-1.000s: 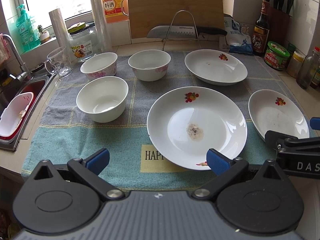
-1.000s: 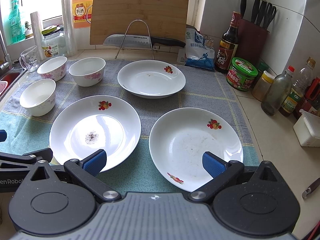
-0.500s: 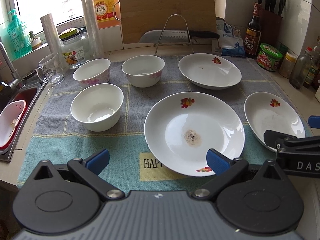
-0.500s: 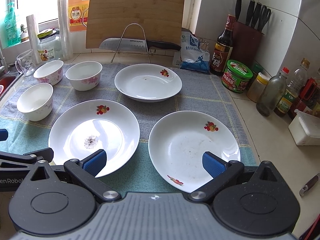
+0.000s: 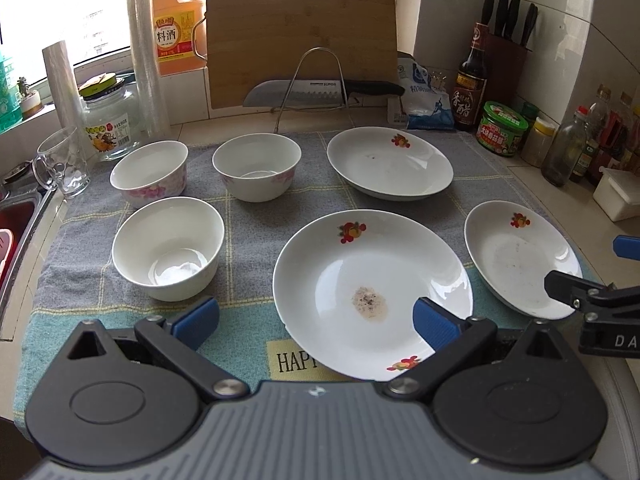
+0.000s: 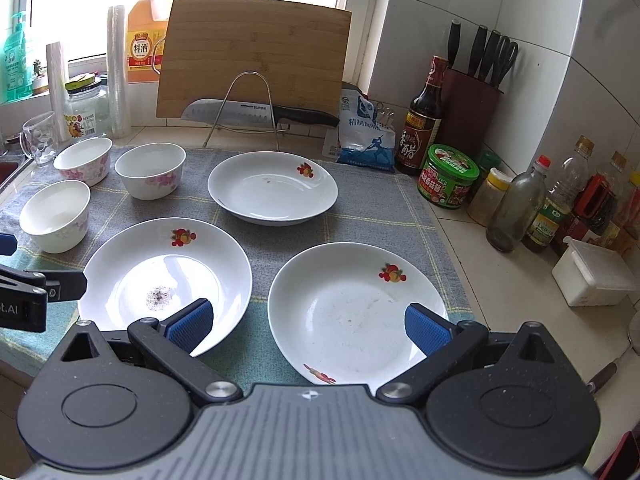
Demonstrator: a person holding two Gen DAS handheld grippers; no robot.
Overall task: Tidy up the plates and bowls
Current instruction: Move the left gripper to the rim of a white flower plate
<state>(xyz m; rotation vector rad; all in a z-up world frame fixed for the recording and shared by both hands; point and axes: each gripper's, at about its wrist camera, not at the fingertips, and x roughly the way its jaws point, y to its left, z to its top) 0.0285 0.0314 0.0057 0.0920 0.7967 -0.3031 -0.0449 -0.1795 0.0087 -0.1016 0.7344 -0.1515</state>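
Three white plates with fruit prints lie on a towel (image 5: 248, 224): a near middle plate (image 5: 360, 280) (image 6: 168, 272) with a dark stain, a near right plate (image 5: 516, 260) (image 6: 352, 304), and a far plate (image 5: 388, 164) (image 6: 272, 188). Three white bowls stand to the left: a plain one (image 5: 168, 248) (image 6: 56, 220) and two with pink flowers (image 5: 150, 172) (image 5: 256, 166). My left gripper (image 5: 316, 320) hovers open over the near middle plate's front edge. My right gripper (image 6: 308, 328) hovers open over the near right plate's front edge. Nothing is held.
A bamboo cutting board (image 5: 300, 36) and a knife (image 5: 320, 90) on a wire rack stand at the back. Bottles, jars and a knife block (image 6: 472, 116) line the right wall. A glass mug (image 5: 60, 164), a jar (image 5: 108, 120) and the sink (image 5: 16, 220) are at the left.
Both grippers have pulled back and tilted upward a little, so the dishes sit lower and more of the back wall shows. Both stay open. No dish has moved.
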